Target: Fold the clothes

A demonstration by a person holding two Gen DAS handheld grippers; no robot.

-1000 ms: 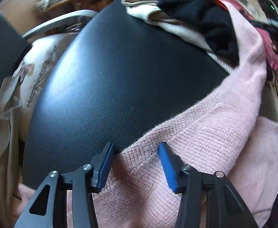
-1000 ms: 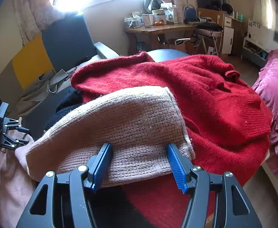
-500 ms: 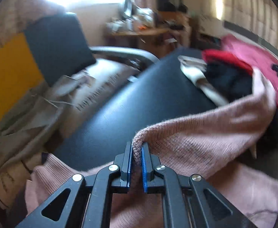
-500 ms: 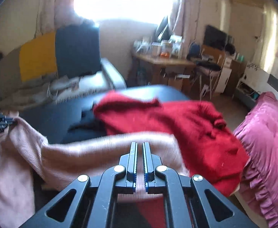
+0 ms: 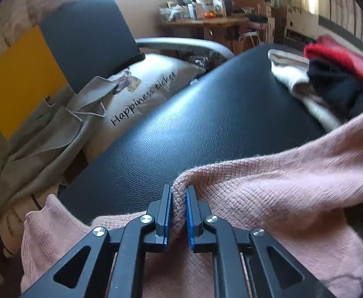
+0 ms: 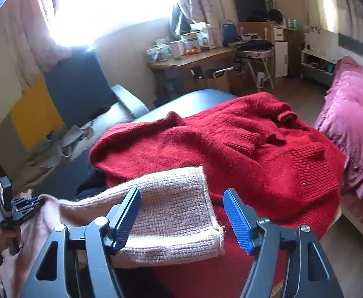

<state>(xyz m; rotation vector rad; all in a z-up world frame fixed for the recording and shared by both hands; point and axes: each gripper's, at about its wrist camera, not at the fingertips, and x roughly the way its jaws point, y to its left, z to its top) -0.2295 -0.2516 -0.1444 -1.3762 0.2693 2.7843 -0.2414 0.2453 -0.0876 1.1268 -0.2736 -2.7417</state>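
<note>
A pale pink knitted sweater (image 5: 268,193) lies across the near part of a black leather surface (image 5: 206,124). My left gripper (image 5: 179,198) is shut on a raised fold of its edge. In the right wrist view the sweater's sleeve end (image 6: 174,213) rests on a red sweater (image 6: 256,149), and my right gripper (image 6: 181,213) stands open around it, the blue pads on either side. The left gripper (image 6: 20,208) shows far left, held by a hand (image 6: 0,238).
A heap of cream (image 5: 293,74), black (image 5: 335,87) and red (image 5: 335,54) garments lies at the far right of the surface. A chair with a grey bag (image 5: 45,136) and printed cushion (image 5: 141,94) stands left. A pink bed (image 6: 355,114) is right, a cluttered desk (image 6: 194,57) behind.
My right gripper, shut on the pink sleeve half a second ago, has opened and the sleeve lies on the red sweater. My left gripper stays shut on the pink fold, lifted off the surface.
</note>
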